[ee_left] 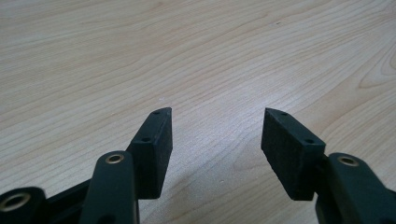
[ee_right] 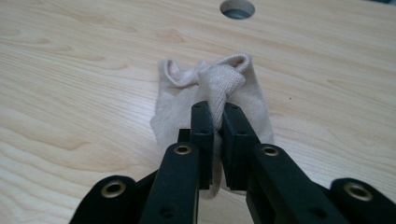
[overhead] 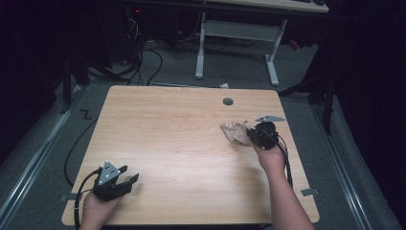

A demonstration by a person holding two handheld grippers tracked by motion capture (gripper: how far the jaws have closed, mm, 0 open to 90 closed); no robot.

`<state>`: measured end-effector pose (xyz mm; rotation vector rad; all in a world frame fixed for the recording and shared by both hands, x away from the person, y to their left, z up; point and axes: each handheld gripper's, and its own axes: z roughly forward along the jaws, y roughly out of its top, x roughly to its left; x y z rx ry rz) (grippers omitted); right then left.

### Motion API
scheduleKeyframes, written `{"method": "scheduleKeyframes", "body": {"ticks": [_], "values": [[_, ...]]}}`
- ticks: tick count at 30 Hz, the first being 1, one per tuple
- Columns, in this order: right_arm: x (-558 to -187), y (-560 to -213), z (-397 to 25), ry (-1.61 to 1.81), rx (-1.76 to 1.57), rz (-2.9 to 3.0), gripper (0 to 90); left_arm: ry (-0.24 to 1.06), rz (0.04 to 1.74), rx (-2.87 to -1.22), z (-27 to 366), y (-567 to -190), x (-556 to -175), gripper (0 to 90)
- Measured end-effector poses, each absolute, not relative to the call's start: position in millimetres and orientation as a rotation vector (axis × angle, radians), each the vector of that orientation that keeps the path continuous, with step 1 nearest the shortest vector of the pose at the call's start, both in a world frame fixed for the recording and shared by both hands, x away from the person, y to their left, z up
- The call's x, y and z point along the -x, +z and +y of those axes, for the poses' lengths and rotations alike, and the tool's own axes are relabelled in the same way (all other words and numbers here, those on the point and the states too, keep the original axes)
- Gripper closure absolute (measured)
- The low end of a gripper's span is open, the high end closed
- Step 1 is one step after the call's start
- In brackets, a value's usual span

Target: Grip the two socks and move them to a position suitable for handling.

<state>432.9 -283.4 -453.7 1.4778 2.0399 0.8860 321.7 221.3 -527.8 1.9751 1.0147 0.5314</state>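
Right gripper [ee_right: 217,116] is clamped on a raised fold of the beige sock [ee_right: 177,107], which lies crumpled on the table [ee_right: 70,93] directly ahead of its jaws, with the round cable hole [ee_right: 237,8] farther beyond. Left gripper [ee_left: 215,128] rests spread apart, nothing between its jaws, bare wood in front. Risk: only a thin ridge of knit is pinched, so a quick lift or drag could let the fabric slip free.
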Motion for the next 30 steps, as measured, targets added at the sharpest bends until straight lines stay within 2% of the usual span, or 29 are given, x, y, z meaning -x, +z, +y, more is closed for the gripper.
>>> {"method": "scheduleKeyframes", "body": {"ticks": [12, 23, 30], "values": [[-399.6, -433.6, -274.4, 0.961, -1.406, 2.026, 84.8, 0.507, 1.010, -1.969, 221.4, -527.3, -321.6, 45.0], [-367.5, -430.5, -262.6, 1.021, -1.347, 2.054, 84.7, 0.503, 1.004, -1.969, 218.4, -527.5, -321.3, 44.9], [-352.7, -430.1, -241.0, 1.063, -1.266, 2.100, 84.8, 0.499, 1.005, -1.966, 219.0, -526.4, -320.2, 44.8]]}}
